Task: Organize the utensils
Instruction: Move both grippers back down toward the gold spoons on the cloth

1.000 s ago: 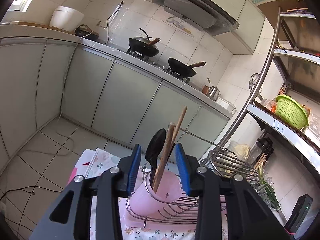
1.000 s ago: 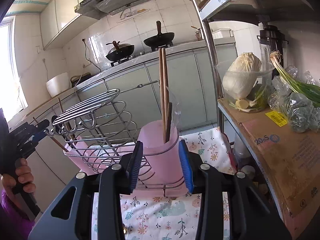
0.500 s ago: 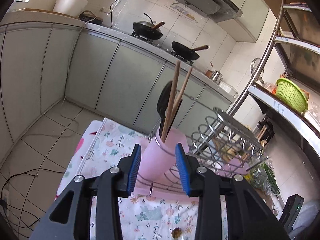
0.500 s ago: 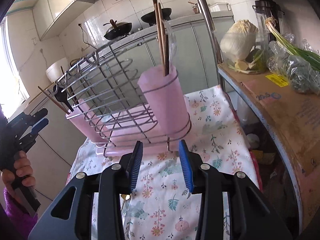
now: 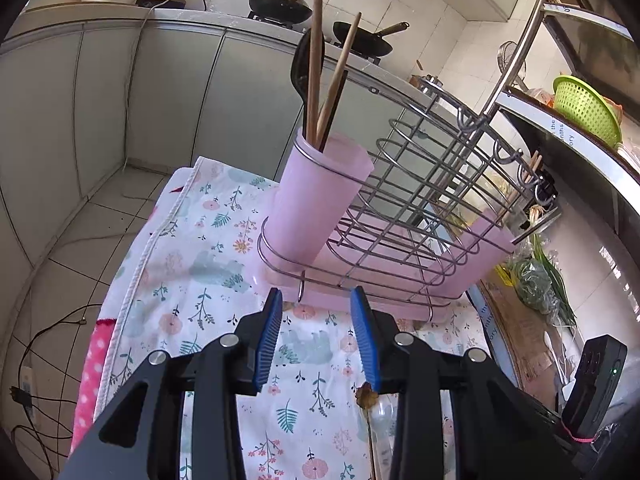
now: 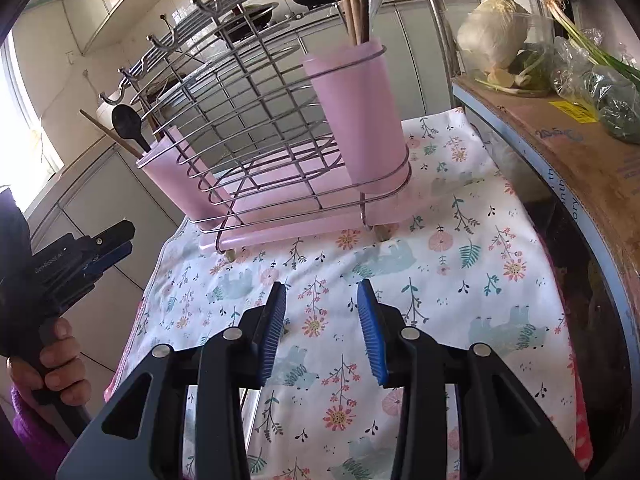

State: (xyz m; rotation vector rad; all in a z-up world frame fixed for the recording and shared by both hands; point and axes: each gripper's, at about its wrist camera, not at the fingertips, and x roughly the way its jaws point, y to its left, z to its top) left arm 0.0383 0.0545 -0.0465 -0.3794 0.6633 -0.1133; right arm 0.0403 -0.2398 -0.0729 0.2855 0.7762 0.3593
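A wire rack (image 5: 420, 184) on a pink drip tray stands on a floral cloth (image 5: 208, 264). Its near pink cup (image 5: 316, 196) holds a black spoon (image 5: 300, 68) and wooden chopsticks (image 5: 316, 40). In the right wrist view the near pink cup (image 6: 360, 120) holds chopsticks and a clear spoon, and the far cup (image 6: 176, 176) holds the black spoon (image 6: 126, 122). My left gripper (image 5: 316, 292) hangs open over the cloth just short of the rack's base. My right gripper (image 6: 322, 285) is open above the cloth, further from the rack. A small brown scrap and a clear utensil (image 5: 376, 420) lie by the left gripper's right finger.
A metal shelf at the right carries a cardboard box (image 6: 580, 160), a cabbage (image 6: 492, 32) and green onions. A green basket (image 5: 588, 108) sits higher up. Grey cabinets and cables (image 5: 44, 360) on the tiled floor lie to the left. A hand (image 6: 56, 360) holds the left gripper.
Both grippers have sunk and tipped downward. The rack has slid up in both views and the floral cloth now fills the lower half. The jaws kept the same gap.
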